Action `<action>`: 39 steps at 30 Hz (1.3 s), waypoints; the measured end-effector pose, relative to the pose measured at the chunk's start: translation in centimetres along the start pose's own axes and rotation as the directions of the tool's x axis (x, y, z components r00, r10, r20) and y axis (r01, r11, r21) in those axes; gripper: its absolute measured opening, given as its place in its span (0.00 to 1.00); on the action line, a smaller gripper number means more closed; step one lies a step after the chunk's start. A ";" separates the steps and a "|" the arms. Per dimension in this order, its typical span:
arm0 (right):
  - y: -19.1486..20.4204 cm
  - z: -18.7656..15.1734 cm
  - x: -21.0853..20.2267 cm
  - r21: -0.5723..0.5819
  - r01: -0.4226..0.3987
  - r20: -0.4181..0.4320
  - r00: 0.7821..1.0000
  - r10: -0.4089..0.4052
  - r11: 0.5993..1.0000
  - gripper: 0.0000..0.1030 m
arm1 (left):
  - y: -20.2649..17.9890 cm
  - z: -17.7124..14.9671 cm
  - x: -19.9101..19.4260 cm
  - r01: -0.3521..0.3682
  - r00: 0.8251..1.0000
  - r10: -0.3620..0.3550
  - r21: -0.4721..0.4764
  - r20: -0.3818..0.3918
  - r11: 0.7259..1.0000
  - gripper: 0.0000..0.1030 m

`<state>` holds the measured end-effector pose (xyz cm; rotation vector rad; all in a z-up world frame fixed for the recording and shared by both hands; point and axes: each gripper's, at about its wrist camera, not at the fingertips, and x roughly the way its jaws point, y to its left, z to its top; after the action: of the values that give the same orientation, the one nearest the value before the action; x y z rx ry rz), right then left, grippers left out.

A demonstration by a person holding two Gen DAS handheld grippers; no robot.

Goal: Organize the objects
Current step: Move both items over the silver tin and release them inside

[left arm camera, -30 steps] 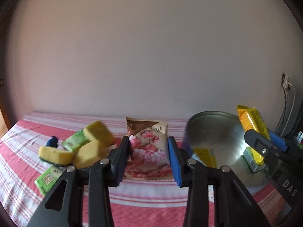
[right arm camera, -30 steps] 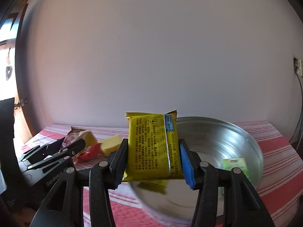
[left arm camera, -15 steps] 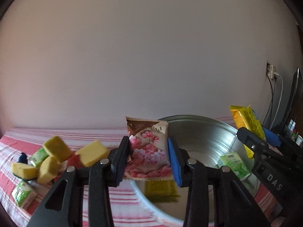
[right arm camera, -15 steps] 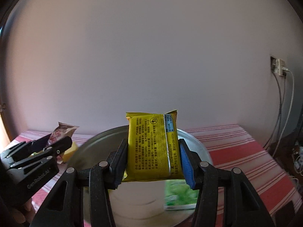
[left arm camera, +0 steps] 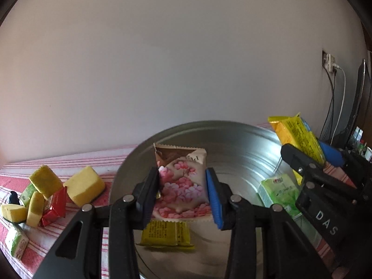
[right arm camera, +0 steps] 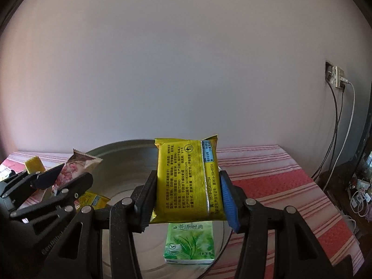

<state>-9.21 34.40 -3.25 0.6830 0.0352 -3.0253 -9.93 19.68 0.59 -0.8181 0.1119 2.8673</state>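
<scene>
My left gripper (left arm camera: 183,193) is shut on a pink flowered snack packet (left arm camera: 182,186) and holds it above the metal basin (left arm camera: 232,139). My right gripper (right arm camera: 188,195) is shut on a yellow snack packet (right arm camera: 188,181), also held over the basin (right arm camera: 121,162). In the basin lie a small yellow packet (left arm camera: 166,234) and a green tea packet (right arm camera: 189,241). Each gripper shows in the other's view: the right gripper with its yellow packet (left arm camera: 297,137) at right, the left gripper with the pink packet (right arm camera: 72,169) at left.
Several yellow sponge blocks (left arm camera: 83,184), a red wrapper (left arm camera: 53,207) and green packets (left arm camera: 16,244) lie on the red-striped cloth (right arm camera: 279,179) left of the basin. A wall socket with cables (right arm camera: 337,79) is at right, near the table's right edge.
Both grippers have swung right and forward with their packets, from beside the basin to over it. The sponge pile has slid to the left of the left wrist view.
</scene>
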 end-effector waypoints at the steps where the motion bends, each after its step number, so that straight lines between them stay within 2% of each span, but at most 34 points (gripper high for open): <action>1: 0.3 -0.1 -0.1 -0.004 0.000 -0.002 1.000 0.000 1.000 0.52 | 0.0 -0.1 0.1 -0.002 1.000 0.002 0.001 -0.005 1.000 0.38; 5: 0.7 -0.1 0.2 -0.018 0.001 -0.005 1.000 -0.001 1.000 0.52 | 0.1 -0.2 0.3 -0.003 1.000 0.003 -0.003 -0.017 1.000 0.38; 14: -1.4 -0.4 1.3 -0.014 -0.006 -0.029 1.000 0.006 1.000 0.52 | -0.1 -0.2 0.9 -0.013 0.999 0.013 0.000 -0.029 1.000 0.38; 22: -1.2 -0.3 0.8 -0.015 -0.029 -0.046 0.999 0.028 0.999 0.52 | 0.1 -0.6 1.4 -0.020 0.999 0.020 0.003 -0.042 1.000 0.40; 25: -1.0 -0.3 0.7 -0.007 -0.049 -0.050 0.998 0.049 0.999 0.54 | -0.2 -0.5 1.1 -0.007 0.999 0.007 -0.002 -0.042 1.000 0.47; 27: -1.0 -0.3 0.5 -0.010 -0.039 -0.042 0.998 0.039 0.999 0.57 | -0.2 -0.4 0.6 -0.030 0.999 0.030 0.000 -0.028 1.000 0.52; 29: -1.1 -0.3 0.1 -0.003 -0.025 -0.023 0.999 0.025 1.000 0.62 | 0.0 -0.3 0.0 -0.062 0.998 0.062 0.000 -0.003 0.998 0.61; 34: -2.8 0.0 -0.6 0.079 -0.012 0.032 0.999 0.010 0.997 0.78 | 1.7 0.0 -1.1 -0.081 0.996 0.084 -0.084 0.035 0.993 0.99; 37: -3.5 0.2 -1.1 0.126 -0.018 0.052 0.999 0.012 0.992 0.86 | 2.8 0.2 -1.6 -0.074 0.994 0.082 -0.108 0.068 0.991 0.99; 39: -3.9 0.3 -1.1 0.153 -0.035 0.060 0.998 0.026 0.988 0.87 | 3.1 0.0 -1.9 -0.092 0.992 0.099 -0.095 0.079 0.991 0.99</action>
<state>-8.48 38.31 -2.48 0.5985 -0.2112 -3.0393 -8.80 16.38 1.67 -0.7261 0.0109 3.0117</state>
